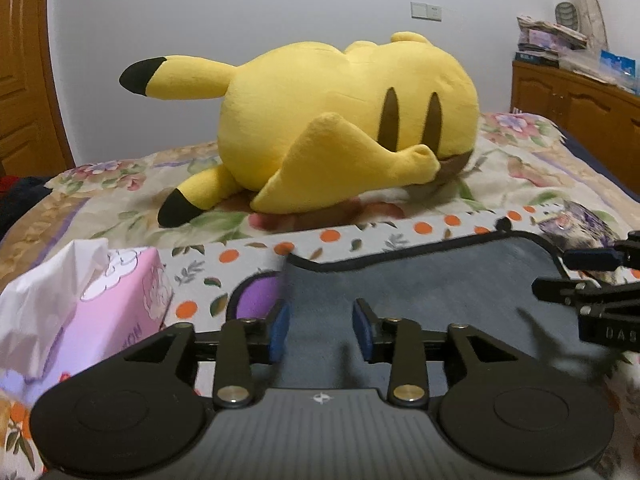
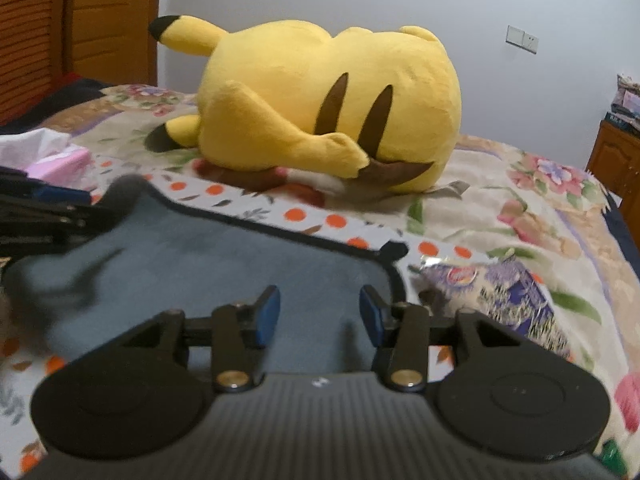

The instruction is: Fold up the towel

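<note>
1. The left gripper (image 1: pixel 322 326) hangs with jaws spread, blue pads (image 1: pixel 279 330) apart, nothing between them; the grey towel (image 1: pixel 420 280) lies under it.
2. The right gripper (image 2: pixel 319 316) is likewise spread and holds nothing; the towel (image 2: pixel 224 264) lies flat beneath, dark-edged, on the orange-dotted cloth (image 2: pixel 336 221).
3. At 12 o'clock, a yellow plush (image 1: pixel 340 120) lies on the floral bedspread (image 1: pixel 532 168); at 9 o'clock, a pink tissue box (image 1: pixel 116 308); at 3 o'clock, a purple packet (image 2: pixel 504 300).
</note>
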{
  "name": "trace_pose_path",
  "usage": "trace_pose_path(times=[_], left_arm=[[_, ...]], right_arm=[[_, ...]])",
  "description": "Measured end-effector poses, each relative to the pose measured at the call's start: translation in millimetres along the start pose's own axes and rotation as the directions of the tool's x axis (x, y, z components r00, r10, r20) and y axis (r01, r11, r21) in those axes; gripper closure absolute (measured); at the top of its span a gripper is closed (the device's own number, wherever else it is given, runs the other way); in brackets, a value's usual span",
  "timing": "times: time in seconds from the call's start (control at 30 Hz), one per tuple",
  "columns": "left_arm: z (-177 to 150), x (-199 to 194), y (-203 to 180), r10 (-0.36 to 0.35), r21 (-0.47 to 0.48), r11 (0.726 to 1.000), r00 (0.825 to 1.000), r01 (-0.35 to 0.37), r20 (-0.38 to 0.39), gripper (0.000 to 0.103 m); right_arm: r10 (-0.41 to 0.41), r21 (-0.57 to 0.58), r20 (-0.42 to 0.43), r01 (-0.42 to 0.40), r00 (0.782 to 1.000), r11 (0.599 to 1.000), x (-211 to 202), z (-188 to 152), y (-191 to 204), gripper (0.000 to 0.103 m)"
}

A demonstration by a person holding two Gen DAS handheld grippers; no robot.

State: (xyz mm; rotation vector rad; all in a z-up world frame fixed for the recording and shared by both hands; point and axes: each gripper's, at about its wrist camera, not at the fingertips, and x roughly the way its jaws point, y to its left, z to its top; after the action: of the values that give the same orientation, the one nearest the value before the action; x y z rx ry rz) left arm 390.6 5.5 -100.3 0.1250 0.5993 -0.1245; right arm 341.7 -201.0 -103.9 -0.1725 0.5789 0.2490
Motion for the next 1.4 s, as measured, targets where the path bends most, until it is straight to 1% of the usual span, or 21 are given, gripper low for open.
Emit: trace_pose_path(times=[0.07, 0.23, 0.3, 0.43, 0.5, 0.63, 0.67, 0.7, 0.87, 1.0, 1.13, 1.23, 1.3, 1.37, 1.4], left_arm=[[-3.8, -5.4, -2.6, -0.013, 0.001, 1.0, 1.0, 0.013, -0.005, 0.057], [-11.8, -19.9, -9.6, -0.034, 0.007, 0.999, 0.999, 0.034, -0.02, 0.052], [-13.4, -27.2, -11.6, -0.037, 0.006, 0.999, 0.999, 0.037, -0.019, 0.046], [-15.1, -43.0, -17.0, -0.045, 0.013, 0.999, 0.999, 0.045, -0.015, 0.04], [-15.8, -50.8, -19.0, -0.049, 0.014, 0.999, 0.999, 0.049, -0.016, 0.035], [-17.8, -69.7, -22.4, -0.046, 0.022, 0.999, 0.999, 0.046, -0.014, 0.029], [-18.6, -75.6, -23.2, -0.043, 0.023, 0.999, 0.999, 0.043, -0.012, 0.025], [-19.4, -81.1, -23.9, -0.04, 0.023, 0.999, 0.999, 0.04, -0.01, 0.022], [-22.3, -109.1, -26.5, -0.037, 0.017, 0.999, 0.999, 0.037, -0.006, 0.014], [-24.4, -132.1, -28.6, -0.036, 0.024, 0.999, 0.999, 0.036, -0.006, 0.012], [-25.3, -155.4, -29.3, -0.034, 0.02, 0.999, 0.999, 0.034, -0.009, 0.01], [-27.3, -174.5, -29.4, -0.034, 0.013, 0.999, 0.999, 0.034, -0.001, 0.005], [-28.0, -187.2, -30.2, -0.033, 0.013, 0.999, 0.999, 0.033, 0.001, 0.003], [-29.0, -199.8, -31.2, -0.02, 0.01, 1.0, 1.0, 0.02, 0.008, 0.0], [-29.6, -205.6, -31.9, -0.01, 0.008, 1.0, 1.0, 0.01, 0.012, 0.0]], right_arm=[[0.009, 0.005, -0.002, -0.009, 1.0, 1.0, -7.7, -6.3, 3.0, 0.058], [0.031, 0.024, -0.021, -0.03, 0.999, 0.999, -27.5, -22.5, 8.5, 0.058], [0.028, 0.021, -0.021, -0.028, 0.999, 0.999, -35.3, -25.5, 10.0, 0.058], [0.031, 0.039, -0.022, -0.03, 0.999, 0.999, -50.0, -28.1, 9.5, 0.057], [0.032, 0.051, -0.021, -0.031, 0.999, 0.998, -57.8, -29.3, 9.2, 0.056], [0.029, 0.06, -0.019, -0.028, 0.999, 0.998, -75.3, -31.2, 7.9, 0.048], [0.028, 0.064, -0.018, -0.027, 0.999, 0.998, -81.3, -31.7, 7.5, 0.046], [0.027, 0.068, -0.018, -0.026, 0.999, 0.997, -86.4, -31.7, 7.3, 0.046], [0.018, 0.072, -0.007, -0.018, 1.0, 0.997, -113.5, -31.6, 8.7, 0.043], [0.018, 0.088, 0.009, -0.018, 1.0, 0.996, -136.0, -30.7, 8.6, 0.04], [0.021, 0.104, 0.023, -0.023, 1.0, 0.994, -157.1, -29.2, 9.8, 0.03], [0.024, 0.121, 0.036, -0.028, 0.999, 0.992, -173.5, -28.2, 9.6, 0.027], [0.026, 0.127, 0.044, -0.031, 0.999, 0.991, -183.0, -27.1, 10.0, 0.021], [0.029, 0.131, 0.063, -0.037, 0.998, 0.991, -195.2, -26.8, 9.4, 0.012], [0.03, 0.135, 0.068, -0.039, 0.997, 0.99, -200.0, -26.5, 8.8, 0.011]])
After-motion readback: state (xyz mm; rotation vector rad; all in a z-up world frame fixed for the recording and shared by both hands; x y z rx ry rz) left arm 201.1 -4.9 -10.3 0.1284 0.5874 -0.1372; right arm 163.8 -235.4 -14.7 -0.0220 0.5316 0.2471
